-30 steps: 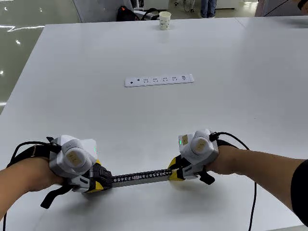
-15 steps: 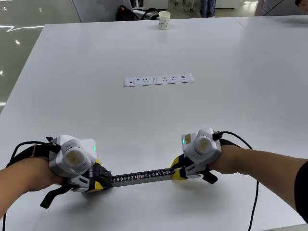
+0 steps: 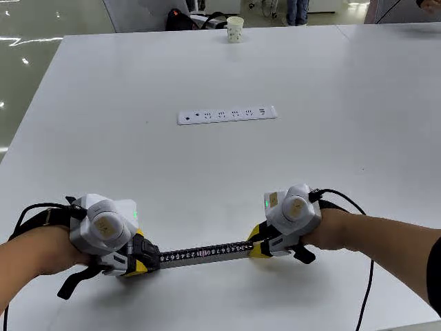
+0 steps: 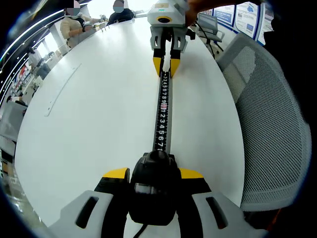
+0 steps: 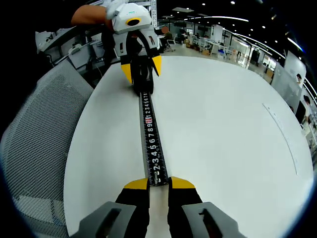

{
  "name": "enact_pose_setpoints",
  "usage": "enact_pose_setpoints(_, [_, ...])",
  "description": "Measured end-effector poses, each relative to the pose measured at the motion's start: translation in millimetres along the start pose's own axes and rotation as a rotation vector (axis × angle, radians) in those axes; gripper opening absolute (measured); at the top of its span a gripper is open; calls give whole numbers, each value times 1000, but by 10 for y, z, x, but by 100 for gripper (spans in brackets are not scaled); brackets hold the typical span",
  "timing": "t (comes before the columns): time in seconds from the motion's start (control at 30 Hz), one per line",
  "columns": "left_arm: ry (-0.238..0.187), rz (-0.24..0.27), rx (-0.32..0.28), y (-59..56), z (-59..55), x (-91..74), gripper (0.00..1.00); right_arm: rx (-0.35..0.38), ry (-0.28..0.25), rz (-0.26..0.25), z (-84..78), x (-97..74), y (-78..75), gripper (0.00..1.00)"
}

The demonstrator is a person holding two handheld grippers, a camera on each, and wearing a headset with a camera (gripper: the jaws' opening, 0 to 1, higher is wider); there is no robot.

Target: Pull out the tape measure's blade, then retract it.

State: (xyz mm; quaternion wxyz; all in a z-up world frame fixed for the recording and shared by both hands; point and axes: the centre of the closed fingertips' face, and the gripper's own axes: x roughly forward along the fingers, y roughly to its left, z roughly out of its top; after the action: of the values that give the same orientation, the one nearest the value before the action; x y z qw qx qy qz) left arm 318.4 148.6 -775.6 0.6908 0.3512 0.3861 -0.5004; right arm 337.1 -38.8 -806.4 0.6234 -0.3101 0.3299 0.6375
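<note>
blade drawn out between your two tongs at the near edge of the bench

your left tongs (image 4: 153,174) are pinching the black tape measure (image 4: 152,198) by its sides, with the yellow tips pressed against the case. your right tongs (image 5: 158,184) are pressed together on the free end of the blade (image 5: 151,141), so the tip of the blade sits caught between the yellow pads.

the blade runs straight from the case to the right tongs with its numbered face up. it lies low along the white bench (image 3: 207,172), but the pictures do not show whether it touches the surface. in the head view the tape spans the gap between your hands, close to the near edge of the bench. the case is on your left, and the blade end on your right is a little farther from you.

a white power strip (image 3: 227,114) lies flat near the middle of the bench, well apart from the tape. a paper cup (image 3: 236,29) stands upright near the far edge. a black cable (image 3: 363,276) trails from your right wrist. in the left gripper view, a grey mesh chair (image 4: 270,124) stands just beside the bench edge.
</note>
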Motion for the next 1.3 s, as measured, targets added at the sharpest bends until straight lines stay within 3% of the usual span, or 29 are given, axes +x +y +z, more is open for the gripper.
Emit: enact_pose_setpoints(1.3, [1, -2, 0, 6, 4, 6, 32, 21, 0, -16, -180, -134, -5, 9])
